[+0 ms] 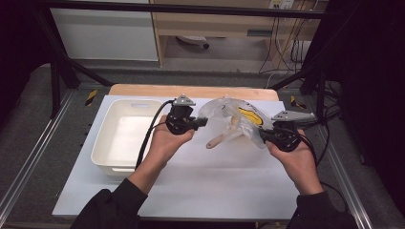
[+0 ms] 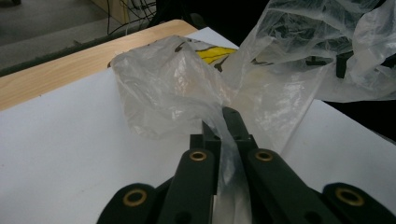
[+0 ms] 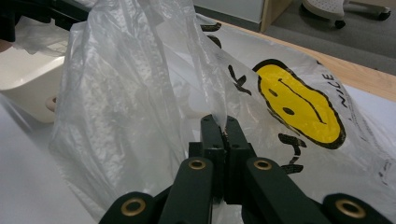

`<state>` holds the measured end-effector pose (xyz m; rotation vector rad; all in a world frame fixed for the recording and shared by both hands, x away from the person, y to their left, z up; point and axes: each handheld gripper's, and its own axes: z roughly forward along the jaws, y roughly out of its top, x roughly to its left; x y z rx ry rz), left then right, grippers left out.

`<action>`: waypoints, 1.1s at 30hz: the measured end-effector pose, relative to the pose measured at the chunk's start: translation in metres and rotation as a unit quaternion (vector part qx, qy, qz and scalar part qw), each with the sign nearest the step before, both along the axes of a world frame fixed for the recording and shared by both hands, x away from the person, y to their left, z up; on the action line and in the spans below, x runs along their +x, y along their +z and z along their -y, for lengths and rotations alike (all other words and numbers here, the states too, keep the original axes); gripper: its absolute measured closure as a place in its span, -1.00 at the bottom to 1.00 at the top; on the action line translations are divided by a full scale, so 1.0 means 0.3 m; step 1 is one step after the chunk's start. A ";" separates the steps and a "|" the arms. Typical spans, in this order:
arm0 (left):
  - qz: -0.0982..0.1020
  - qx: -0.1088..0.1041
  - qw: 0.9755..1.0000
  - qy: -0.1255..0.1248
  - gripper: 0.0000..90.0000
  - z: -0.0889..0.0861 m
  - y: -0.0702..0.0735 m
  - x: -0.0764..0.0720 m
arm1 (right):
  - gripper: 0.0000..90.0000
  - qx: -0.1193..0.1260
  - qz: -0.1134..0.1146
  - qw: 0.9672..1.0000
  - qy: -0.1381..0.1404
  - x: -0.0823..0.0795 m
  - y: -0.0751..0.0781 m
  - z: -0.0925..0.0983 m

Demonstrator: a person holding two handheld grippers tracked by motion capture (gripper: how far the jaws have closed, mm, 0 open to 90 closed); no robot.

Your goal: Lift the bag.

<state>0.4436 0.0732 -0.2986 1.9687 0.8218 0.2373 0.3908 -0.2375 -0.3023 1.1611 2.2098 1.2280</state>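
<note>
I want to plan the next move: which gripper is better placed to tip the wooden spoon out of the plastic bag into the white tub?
Probably the left gripper: it pinches the plastic bag on the side next to the white tub, and the wooden spoon handle points that way. The right gripper holds the far side.

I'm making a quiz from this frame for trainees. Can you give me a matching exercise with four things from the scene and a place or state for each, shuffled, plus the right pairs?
Things:
1. plastic bag
2. white tub
3. wooden spatula
4. left gripper

Places or states:
A. sits at the left of the table, nothing gripping it
B. handle pokes out of the bag's open mouth
C. pinched at two edges, printed with a yellow smiley face
D. shut on a bag edge, beside the tub

Pairs: 1-C, 2-A, 3-B, 4-D
</note>
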 end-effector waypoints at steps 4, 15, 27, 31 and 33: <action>0.004 -0.003 1.000 0.003 1.00 -0.002 0.031 0.013 | 1.00 0.008 -0.003 1.000 -0.003 0.009 0.015 0.009; 0.003 -0.010 1.000 0.009 1.00 -0.002 0.093 0.058 | 1.00 0.011 -0.005 1.000 0.005 0.038 0.061 0.016; 0.009 -0.017 1.000 0.010 1.00 0.001 0.159 0.084 | 1.00 0.014 -0.005 1.000 0.009 0.066 0.103 0.018; 0.012 -0.026 0.999 0.015 1.00 -0.008 0.174 0.087 | 1.00 0.015 -0.007 1.000 0.009 0.070 0.113 0.020; 0.013 -0.033 0.999 0.017 1.00 -0.015 0.184 0.089 | 1.00 0.016 -0.005 1.000 0.009 0.074 0.118 0.021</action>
